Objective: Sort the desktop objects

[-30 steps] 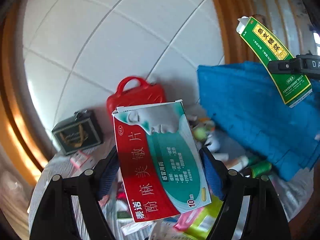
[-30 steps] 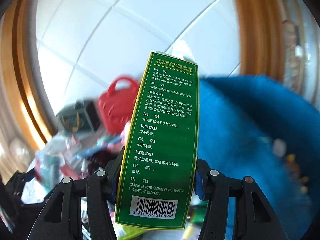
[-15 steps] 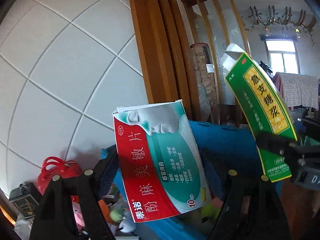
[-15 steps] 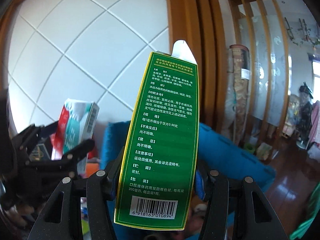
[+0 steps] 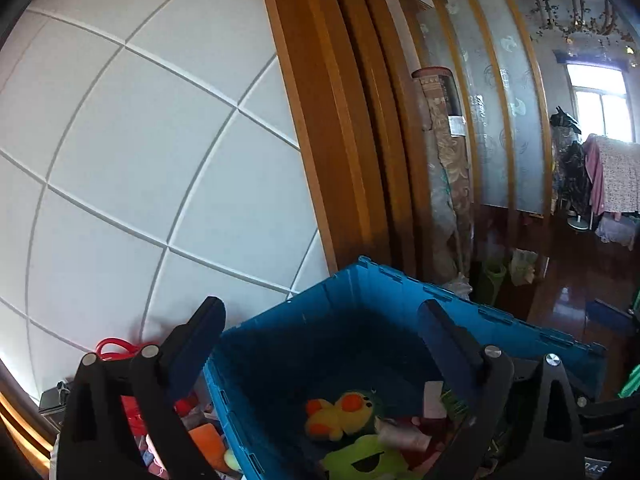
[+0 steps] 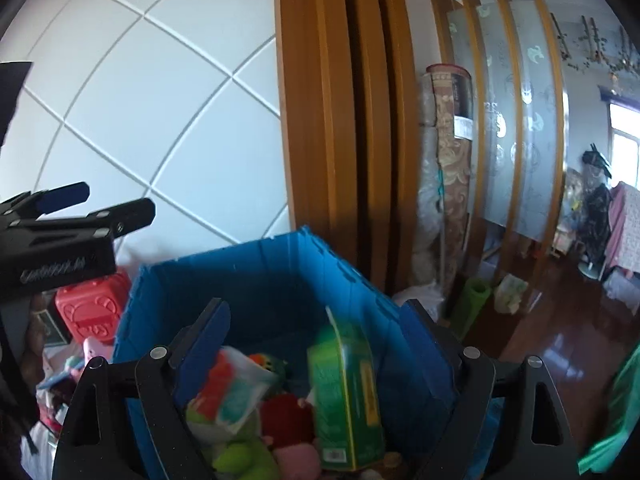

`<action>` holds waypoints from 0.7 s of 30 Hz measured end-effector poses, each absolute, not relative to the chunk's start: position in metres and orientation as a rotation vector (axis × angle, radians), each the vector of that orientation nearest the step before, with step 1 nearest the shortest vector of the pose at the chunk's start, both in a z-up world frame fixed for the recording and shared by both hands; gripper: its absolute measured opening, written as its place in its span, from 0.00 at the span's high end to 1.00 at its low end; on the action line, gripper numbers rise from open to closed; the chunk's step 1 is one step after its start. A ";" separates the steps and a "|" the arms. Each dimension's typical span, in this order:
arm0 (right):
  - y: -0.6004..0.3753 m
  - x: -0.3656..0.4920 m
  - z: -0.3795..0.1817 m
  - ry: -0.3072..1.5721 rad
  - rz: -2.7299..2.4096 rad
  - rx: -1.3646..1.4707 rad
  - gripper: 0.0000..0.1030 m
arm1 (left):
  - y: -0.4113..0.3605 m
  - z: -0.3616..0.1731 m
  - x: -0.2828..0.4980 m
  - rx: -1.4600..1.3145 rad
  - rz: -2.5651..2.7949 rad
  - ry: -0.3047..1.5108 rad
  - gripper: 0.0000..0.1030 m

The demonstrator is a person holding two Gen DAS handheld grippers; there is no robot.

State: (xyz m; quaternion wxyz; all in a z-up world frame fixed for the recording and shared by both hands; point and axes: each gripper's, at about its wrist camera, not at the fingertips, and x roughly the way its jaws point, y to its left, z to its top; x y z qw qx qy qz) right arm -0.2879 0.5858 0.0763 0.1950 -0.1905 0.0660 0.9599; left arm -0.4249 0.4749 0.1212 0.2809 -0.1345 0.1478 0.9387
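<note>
Both grippers hang over the blue bin (image 5: 360, 288) (image 6: 256, 280). My left gripper (image 5: 320, 332) has its jaws opening wide with nothing between them; it also shows at the left edge of the right wrist view as the left gripper (image 6: 116, 200). My right gripper (image 6: 320, 332) has its jaws opening too. The green medicine box (image 6: 348, 392) is blurred and loose between them, over the bin's contents, touching neither pad. The red-and-teal medicine box (image 6: 232, 388) lies in the bin among plush toys. A yellow duck plush (image 5: 340, 412) sits on the bin floor.
A red toy case (image 6: 90, 308) and small clutter lie on the table left of the bin. A white tiled wall (image 5: 140, 160) rises behind. A wooden door frame (image 6: 328, 120) stands to the right, with a dark glossy floor (image 6: 560, 340) past it.
Both grippers swung right and up, from the cluttered table to above the blue bin. Each let go of its medicine box; the boxes now sit in the bin and the jaws stand wide.
</note>
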 end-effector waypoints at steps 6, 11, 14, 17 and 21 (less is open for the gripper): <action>0.586 -0.263 0.074 0.183 2.685 -0.440 0.07 | 0.441 0.110 -0.408 -0.318 2.581 0.327 0.00; 0.575 -0.236 0.071 0.198 2.716 -0.353 0.01 | 0.412 0.096 -0.375 -0.259 2.649 0.310 0.00; 0.556 -0.217 0.072 0.174 2.715 -0.294 0.01 | 0.385 0.087 -0.347 -0.200 2.691 0.305 0.00; 0.533 -0.198 0.070 0.143 2.719 -0.286 0.01 | 0.356 0.073 -0.317 -0.176 2.710 0.310 0.00; 0.497 -0.167 0.067 0.070 2.718 -0.260 0.01 | 0.317 0.057 -0.277 -0.179 2.714 0.328 0.00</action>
